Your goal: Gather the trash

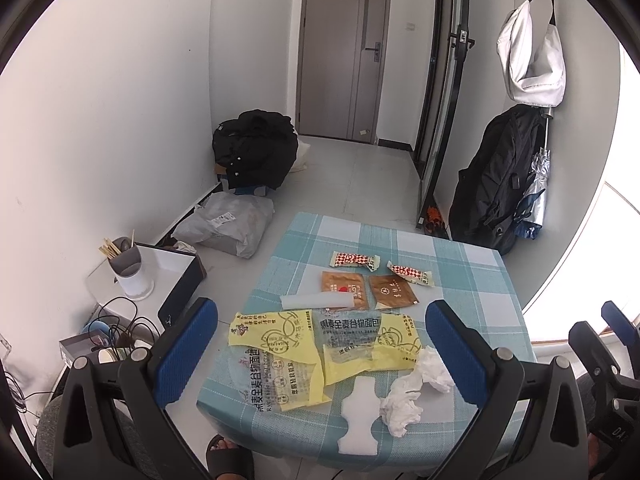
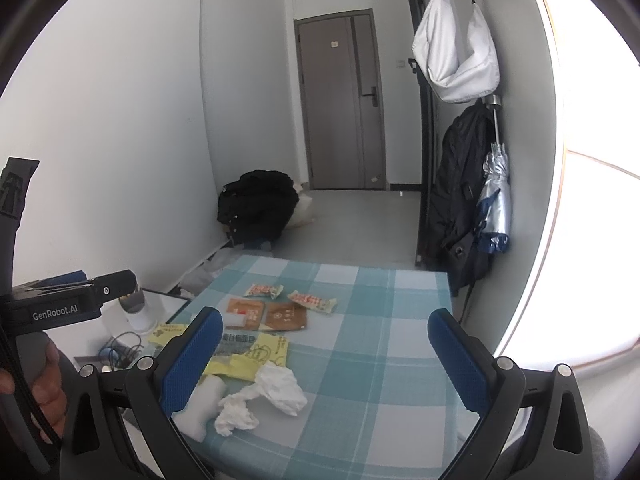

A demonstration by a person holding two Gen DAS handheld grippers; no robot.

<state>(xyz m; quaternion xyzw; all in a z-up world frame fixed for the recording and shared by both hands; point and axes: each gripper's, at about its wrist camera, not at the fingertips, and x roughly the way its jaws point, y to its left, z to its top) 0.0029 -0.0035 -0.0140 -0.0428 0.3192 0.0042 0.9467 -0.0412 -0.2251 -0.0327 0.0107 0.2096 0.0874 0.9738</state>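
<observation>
Trash lies on a small table with a blue checked cloth (image 1: 460, 280) (image 2: 380, 320). Yellow bread bags (image 1: 276, 360) (image 2: 256, 356) are spread near the front, with crumpled white tissues (image 1: 416, 392) (image 2: 272, 396) and a flat white foam piece (image 1: 358, 416) (image 2: 202, 404) beside them. Further back lie two brown sachets (image 1: 368, 290) (image 2: 266, 314), two red-and-white snack wrappers (image 1: 354, 260) (image 2: 312, 302) and a white tube (image 1: 316, 301). My left gripper (image 1: 324, 354) hovers open above the bags. My right gripper (image 2: 326, 360) hovers open above the tissues. Neither holds anything.
A grey holder with chopsticks (image 1: 128, 272) stands on a low white shelf left of the table, with cables (image 1: 120, 324) below. Black bags (image 1: 256, 152), a grey parcel (image 1: 228, 228), a backpack and an umbrella (image 2: 494, 200) sit around the floor and wall. A sandalled foot (image 1: 226, 456) is by the table's front.
</observation>
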